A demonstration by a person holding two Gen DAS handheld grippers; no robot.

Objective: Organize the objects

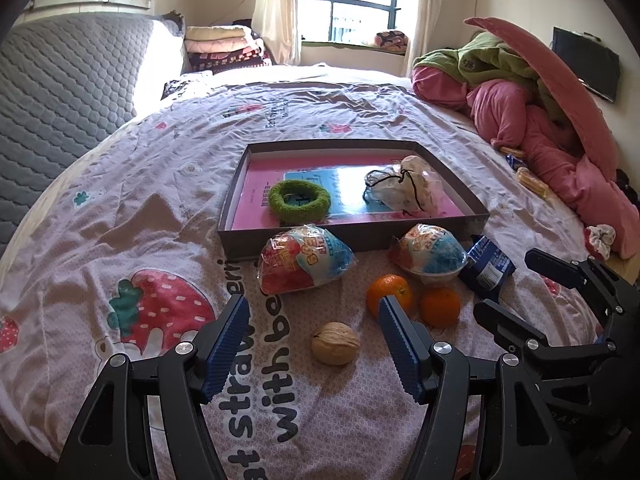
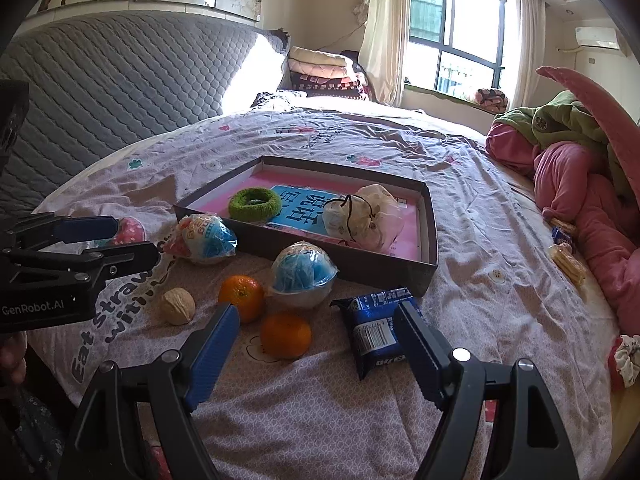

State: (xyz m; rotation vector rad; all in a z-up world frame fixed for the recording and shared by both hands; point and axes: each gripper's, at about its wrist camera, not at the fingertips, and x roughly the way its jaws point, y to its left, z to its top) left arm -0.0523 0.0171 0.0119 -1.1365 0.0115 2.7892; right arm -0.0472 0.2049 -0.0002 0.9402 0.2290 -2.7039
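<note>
Two grippers are before us, both with blue ribbed pads spread wide and nothing between them. Our left gripper (image 1: 312, 312) hangs over the bedsheet printed with strawberries (image 1: 160, 184), and a pale tan walnut (image 1: 335, 343) lies on the sheet in the gap ahead of its fingers. Our right gripper (image 2: 316, 320) hangs over the same sheet, with a round orange tangerine (image 2: 285, 335) lying ahead between its fingers and a blue foil snack packet (image 2: 374, 330) just beside its right finger.

We see a shallow dark cardboard tray with a pink floor (image 1: 236, 188) lying in the middle of the bed. Inside it, near its left wall, sits a fuzzy green ring (image 1: 299, 201); near its right wall lies a crumpled clear plastic bag with a black cord (image 1: 406, 189).

Along the tray's near wall we find two domed snack cups wrapped in red, white and blue film: one (image 1: 302, 259) at the near left corner, the other (image 1: 428, 254) toward the near right corner. A second tangerine (image 1: 389, 292) sits just beside the first, in front of the right cup.

At the bed's right edge lies a heap of pink and green bedding (image 1: 520, 92).
</note>
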